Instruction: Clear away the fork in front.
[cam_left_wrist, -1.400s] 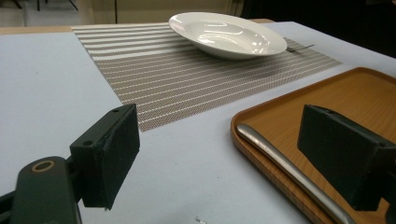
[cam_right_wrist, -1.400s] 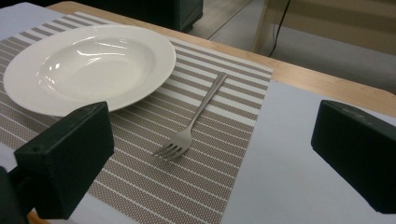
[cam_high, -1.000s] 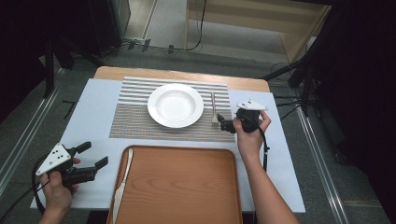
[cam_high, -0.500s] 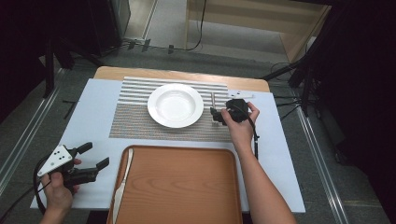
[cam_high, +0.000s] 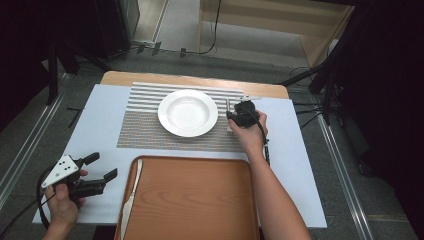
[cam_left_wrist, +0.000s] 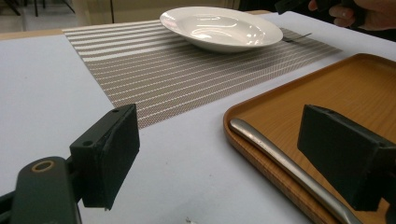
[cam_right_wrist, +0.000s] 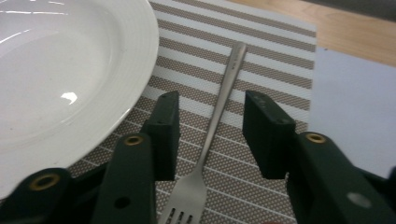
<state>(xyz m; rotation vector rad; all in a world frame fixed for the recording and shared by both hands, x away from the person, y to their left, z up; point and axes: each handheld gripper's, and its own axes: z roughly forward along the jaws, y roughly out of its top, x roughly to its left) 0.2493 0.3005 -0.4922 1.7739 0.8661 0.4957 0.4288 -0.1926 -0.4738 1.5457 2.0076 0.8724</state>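
Note:
A metal fork (cam_right_wrist: 219, 112) lies on the striped placemat (cam_high: 150, 132), just right of the white plate (cam_high: 187, 112). My right gripper (cam_high: 234, 114) is lowered over the fork. Its jaws have just been closing. In the right gripper view (cam_right_wrist: 212, 100) the fork's handle runs between the two pads with a gap on each side, so they are not pressing on it. My left gripper (cam_high: 102, 167) is held open at the near left of the table with nothing between its jaws (cam_left_wrist: 217, 121).
A wooden tray (cam_high: 190, 200) sits at the near edge with a table knife (cam_high: 131, 195) along its left rim, right beside the left gripper. The plate's rim (cam_right_wrist: 140, 70) lies close to the right gripper's left jaw. A white sheet covers the table.
The right hand has moved left toward the plate and come down over the fork, and its jaws have narrowed around the handle. The left hand has stayed put.

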